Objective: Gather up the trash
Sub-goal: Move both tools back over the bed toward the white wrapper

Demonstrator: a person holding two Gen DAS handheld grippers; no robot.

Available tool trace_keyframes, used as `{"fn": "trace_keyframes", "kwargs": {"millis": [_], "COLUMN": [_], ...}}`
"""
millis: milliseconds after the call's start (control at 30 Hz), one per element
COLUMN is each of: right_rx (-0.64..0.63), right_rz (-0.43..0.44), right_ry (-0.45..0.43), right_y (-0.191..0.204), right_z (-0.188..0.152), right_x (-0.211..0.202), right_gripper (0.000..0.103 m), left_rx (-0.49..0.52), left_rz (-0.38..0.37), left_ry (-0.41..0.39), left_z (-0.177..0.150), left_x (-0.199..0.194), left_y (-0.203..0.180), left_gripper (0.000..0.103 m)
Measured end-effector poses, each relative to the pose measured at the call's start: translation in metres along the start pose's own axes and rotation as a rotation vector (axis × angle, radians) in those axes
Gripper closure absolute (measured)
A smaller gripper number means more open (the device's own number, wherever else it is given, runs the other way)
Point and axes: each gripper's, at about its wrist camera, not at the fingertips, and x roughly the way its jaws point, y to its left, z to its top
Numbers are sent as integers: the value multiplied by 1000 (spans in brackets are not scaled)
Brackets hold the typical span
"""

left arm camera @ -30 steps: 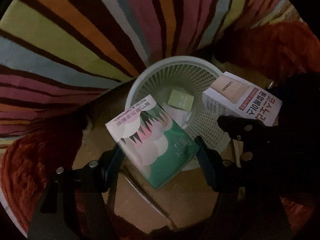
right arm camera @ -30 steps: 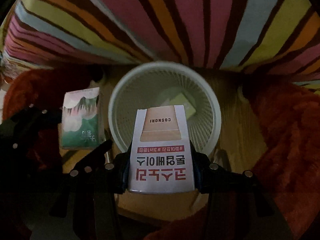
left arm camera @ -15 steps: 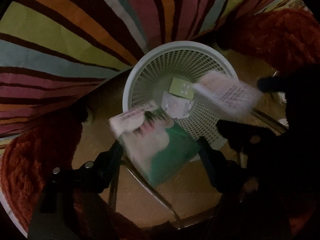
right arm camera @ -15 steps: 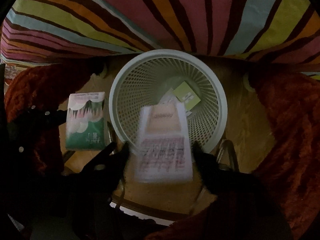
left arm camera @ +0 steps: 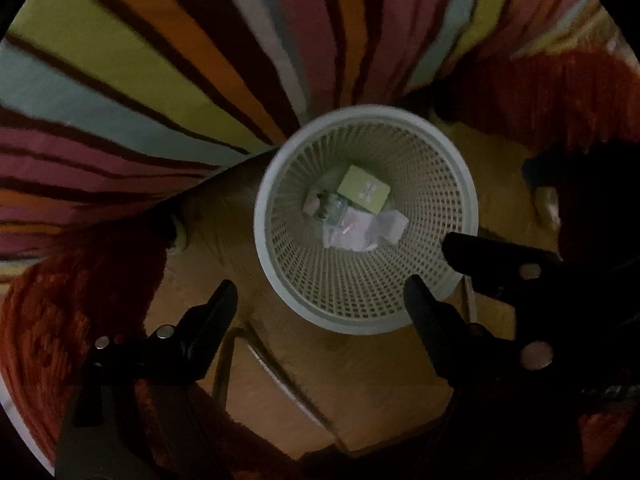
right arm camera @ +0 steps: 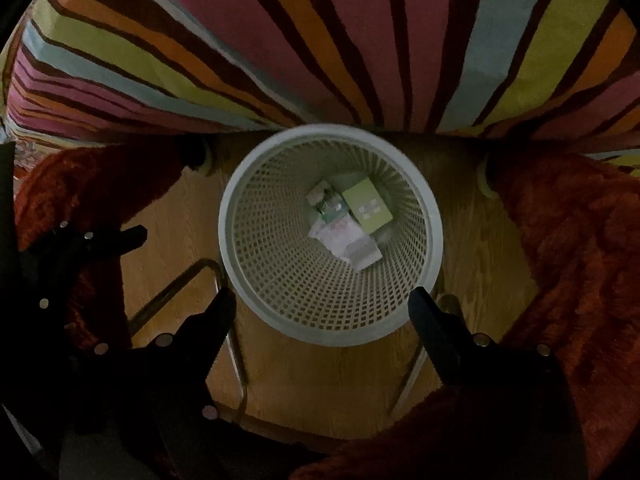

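Claws first: left gripper (left arm camera: 320, 292) and right gripper (right arm camera: 320, 300) hover above a white mesh basket (right arm camera: 256, 280), jaws opening with nothing between them. Deeper down, small boxes (right arm camera: 368, 204) lie at the bottom, apparently dropped trash. Striped fabric (right arm camera: 320, 40) lies beyond.

The left tool (left arm camera: 320, 292) is matte black plastic: two tapering, wedge-shaped fingers that rise from the lower left and lower right of the frame, with round silvery screw heads on the bodies behind them. The right tool (right arm camera: 322, 302) has the same look, black pointed fingers with small bright screws, its housing lost in shadow along the bottom edge.
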Motion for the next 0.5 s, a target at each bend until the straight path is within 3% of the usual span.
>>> {"fn": "trace_keyframes", "kwargs": {"millis": [100, 200, 233, 333, 500], "right_rx": [0, 1, 1, -62, -165], "right_rz": [13, 46, 46, -15, -104], "right_ry": [-71, -212, -212, -478, -781], "right_y": [1, -2, -2, 6, 23], "right_z": [-4, -9, -9, -15, -14], "right_x": [-15, -42, -42, -93, -144], "right_gripper": [20, 19, 19, 19, 19], "left_rx": [-82, -152, -174, -235, -303], "left_rz": [-34, -95, -109, -126, -150], "left_ry": [-87, -198, -244, -355, -519], "left_z": [-5, -11, -13, -12, 2], "left_x": [-21, -46, -57, -87, -130], "left_y": [17, 36, 43, 62, 91], "left_gripper": [20, 20, 20, 20, 20]}}
